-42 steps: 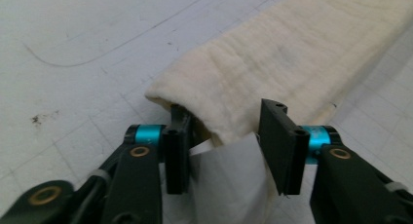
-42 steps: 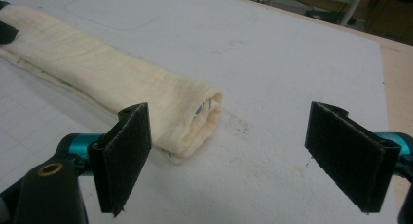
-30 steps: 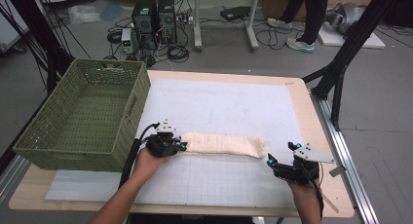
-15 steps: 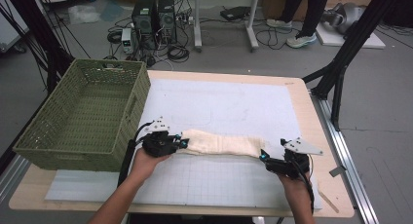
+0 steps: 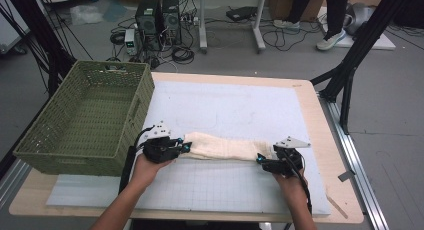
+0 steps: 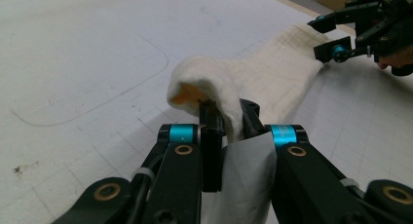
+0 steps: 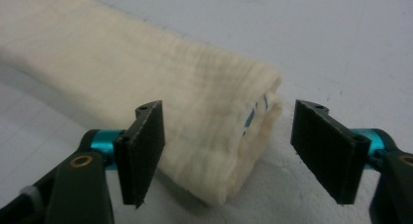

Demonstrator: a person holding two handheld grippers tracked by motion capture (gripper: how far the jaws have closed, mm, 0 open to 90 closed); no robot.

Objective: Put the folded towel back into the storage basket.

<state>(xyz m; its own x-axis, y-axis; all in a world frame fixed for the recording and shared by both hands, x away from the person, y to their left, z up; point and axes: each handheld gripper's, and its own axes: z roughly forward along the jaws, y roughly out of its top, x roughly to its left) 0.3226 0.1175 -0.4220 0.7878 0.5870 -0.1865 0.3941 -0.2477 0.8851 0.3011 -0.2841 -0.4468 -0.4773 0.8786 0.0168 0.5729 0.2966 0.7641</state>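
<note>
Left gripper [image 6: 229, 118], jaws closed on one end of the cream cloth [image 5: 225, 149], lifts that end slightly so the fabric arches over the black tips. Right gripper [image 7: 226, 151], jaws spread wide and holding nothing, straddles the opposite folded end, which lies between the pads without evident contact; this placement appears to prepare a matching pinch. The cloth lies as a long folded band across the near part of the white mat [image 5: 240, 105], between the two hands. With both ends held, the band could be lifted level. A green basket [image 5: 85, 115] stands at the table's left, a plausible destination.
</note>
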